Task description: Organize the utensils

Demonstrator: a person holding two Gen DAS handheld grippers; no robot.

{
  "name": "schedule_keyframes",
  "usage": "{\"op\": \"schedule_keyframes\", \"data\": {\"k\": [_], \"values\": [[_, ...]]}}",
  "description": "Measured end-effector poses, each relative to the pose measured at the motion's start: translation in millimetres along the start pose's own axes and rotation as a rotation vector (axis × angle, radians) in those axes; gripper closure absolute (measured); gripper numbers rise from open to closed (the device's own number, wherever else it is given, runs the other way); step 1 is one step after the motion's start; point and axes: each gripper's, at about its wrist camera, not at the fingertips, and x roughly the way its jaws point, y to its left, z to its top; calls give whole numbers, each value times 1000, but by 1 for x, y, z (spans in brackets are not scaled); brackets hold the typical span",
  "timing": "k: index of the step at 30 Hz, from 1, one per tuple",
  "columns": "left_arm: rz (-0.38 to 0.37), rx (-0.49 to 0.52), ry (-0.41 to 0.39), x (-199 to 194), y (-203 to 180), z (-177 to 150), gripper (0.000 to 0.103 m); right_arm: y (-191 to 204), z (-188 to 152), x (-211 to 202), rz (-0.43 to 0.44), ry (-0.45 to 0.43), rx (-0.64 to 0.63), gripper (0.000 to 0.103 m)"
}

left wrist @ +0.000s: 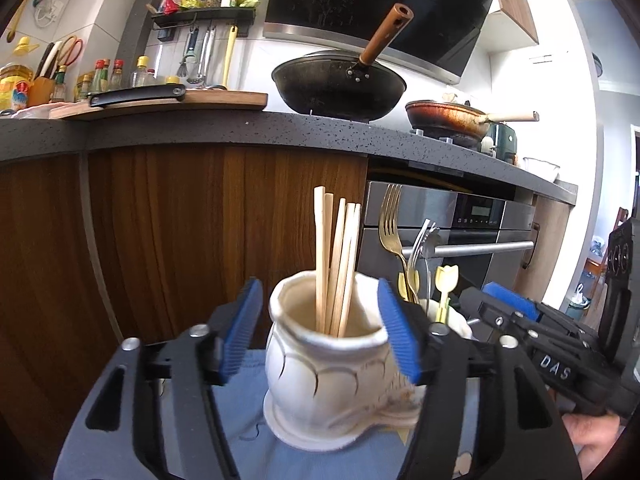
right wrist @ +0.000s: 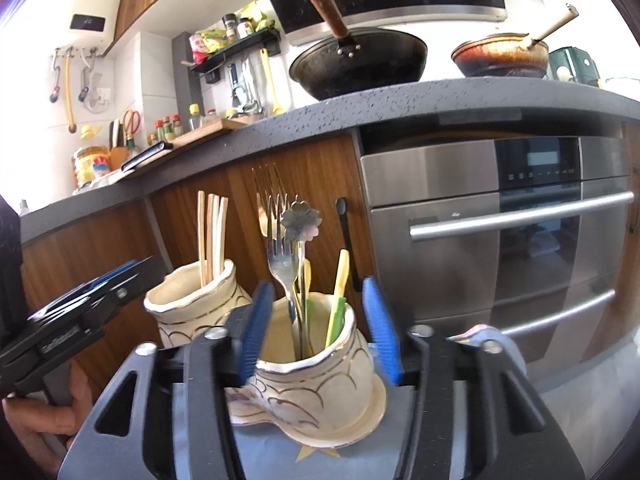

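The left gripper (left wrist: 320, 334) has its two blue pads spread wide, one on each side of a cream ceramic holder (left wrist: 328, 376). The right pad (left wrist: 398, 336) touches or almost touches the rim of the holder, while the left pad (left wrist: 242, 332) stands a little apart from it, so the gripper does not squeeze the holder. Inside this holder stand several wooden chopsticks (left wrist: 336, 264), upright and a little fanned. The holder sits on a blue cloth (left wrist: 248, 412).

The right gripper (right wrist: 320, 332) is also wide open, with its pads on both sides of a second cream holder (right wrist: 320, 376), which has thin gold lines. The left pad (right wrist: 254, 332) is just beside the rim and the right pad (right wrist: 382, 332) is close to the other side; I cannot tell if they really touch. In this second holder stand a silver fork (right wrist: 280, 256), a gold fork (right wrist: 268, 200) behind it, a spoon with a flower-shaped end (right wrist: 300, 220) and yellow and green plastic utensils (right wrist: 338, 300).

The two holders stand near each other on the same cloth, the one with chopsticks to the left. Behind them are wooden cabinet doors (left wrist: 160, 240) and a steel oven (right wrist: 500, 240). Above, on the dark counter (left wrist: 240, 128), stand a black wok (left wrist: 338, 88) and a brown pan (left wrist: 448, 114).
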Motion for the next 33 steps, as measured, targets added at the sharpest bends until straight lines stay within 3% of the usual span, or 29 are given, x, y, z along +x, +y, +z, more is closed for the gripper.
{"op": "schedule_keyframes", "data": {"k": [5,7,9,15,33], "values": [[11,-13,-16,-21,3,-14,15,1,-4,-15,-9,-22,-4,34],[17,-7,-25,-27,4,-21,5,2,-6,-20,-15,-32,-13,22],[22,6,-30,-30,2,-26,5,3,-10,-27,-33,-55,-29,15],[7,21,-64,-45,-3,-35,5,2,-23,-44,-66,-69,-28,8],[51,17,-101,-74,3,-31,5,30,-28,-67,-55,-108,-153,5]]}}
